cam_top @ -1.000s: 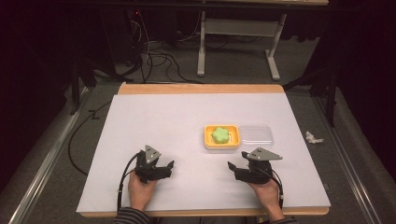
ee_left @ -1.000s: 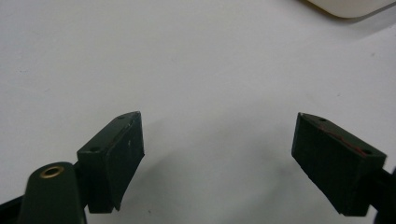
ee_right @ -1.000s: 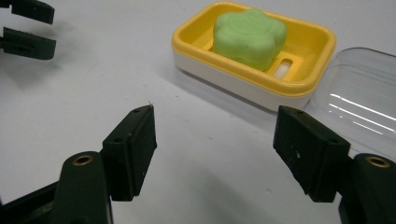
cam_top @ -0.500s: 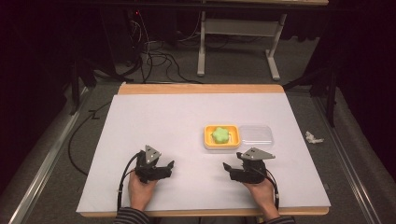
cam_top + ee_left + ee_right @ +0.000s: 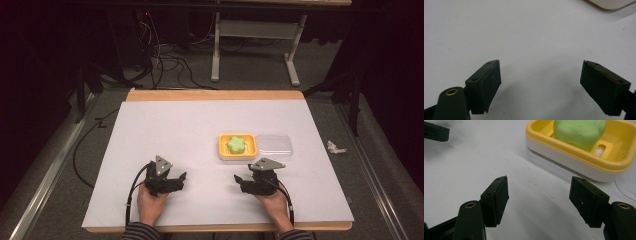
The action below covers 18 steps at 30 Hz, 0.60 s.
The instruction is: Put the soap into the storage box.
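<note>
So, nothing begun | your left gripper point(image 5: 180, 179) and right gripper point(image 5: 239, 180) both gape, empty | green soap point(image 5: 236, 144) sits in yellow dish point(image 5: 223, 149) (clear lid point(image 5: 273, 144) beside it) | everything left, I judge.

A shallow yellow soap dish point(image 5: 237, 148) with a white base sits flat on the white desk point(image 5: 170, 135), right of centre. Inside it lies a pale green, lumpy, flower-shaped soap point(image 5: 236, 144), resting over a slot in the dish floor. A clear plastic lid point(image 5: 273, 143) lies flat, touching the dish's right side.
</note>
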Tool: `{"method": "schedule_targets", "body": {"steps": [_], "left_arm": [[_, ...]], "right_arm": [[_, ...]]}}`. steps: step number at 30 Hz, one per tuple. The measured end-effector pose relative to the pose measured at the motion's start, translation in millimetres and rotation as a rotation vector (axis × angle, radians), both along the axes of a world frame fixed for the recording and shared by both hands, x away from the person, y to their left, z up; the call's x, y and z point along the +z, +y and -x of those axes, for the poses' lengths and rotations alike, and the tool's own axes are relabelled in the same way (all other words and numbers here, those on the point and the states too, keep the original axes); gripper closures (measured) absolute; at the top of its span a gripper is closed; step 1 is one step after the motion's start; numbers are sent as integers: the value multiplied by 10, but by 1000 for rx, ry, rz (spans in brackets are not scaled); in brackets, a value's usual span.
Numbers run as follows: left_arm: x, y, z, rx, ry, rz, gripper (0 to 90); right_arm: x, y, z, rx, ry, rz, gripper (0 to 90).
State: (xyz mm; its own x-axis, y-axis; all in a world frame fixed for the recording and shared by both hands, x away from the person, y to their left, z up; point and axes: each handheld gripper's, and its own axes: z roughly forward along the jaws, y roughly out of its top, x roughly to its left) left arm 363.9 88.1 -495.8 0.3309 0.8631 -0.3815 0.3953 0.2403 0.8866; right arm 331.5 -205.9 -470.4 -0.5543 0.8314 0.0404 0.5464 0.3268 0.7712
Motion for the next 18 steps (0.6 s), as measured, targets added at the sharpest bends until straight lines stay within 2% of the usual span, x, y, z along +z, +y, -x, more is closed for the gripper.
{"method": "schedule_targets", "body": {"steps": [18], "left_arm": [[1, 1, 1, -1, 0, -1, 174]], "right_arm": [[-77, 44, -79, -7, 18, 36, 324]]}}
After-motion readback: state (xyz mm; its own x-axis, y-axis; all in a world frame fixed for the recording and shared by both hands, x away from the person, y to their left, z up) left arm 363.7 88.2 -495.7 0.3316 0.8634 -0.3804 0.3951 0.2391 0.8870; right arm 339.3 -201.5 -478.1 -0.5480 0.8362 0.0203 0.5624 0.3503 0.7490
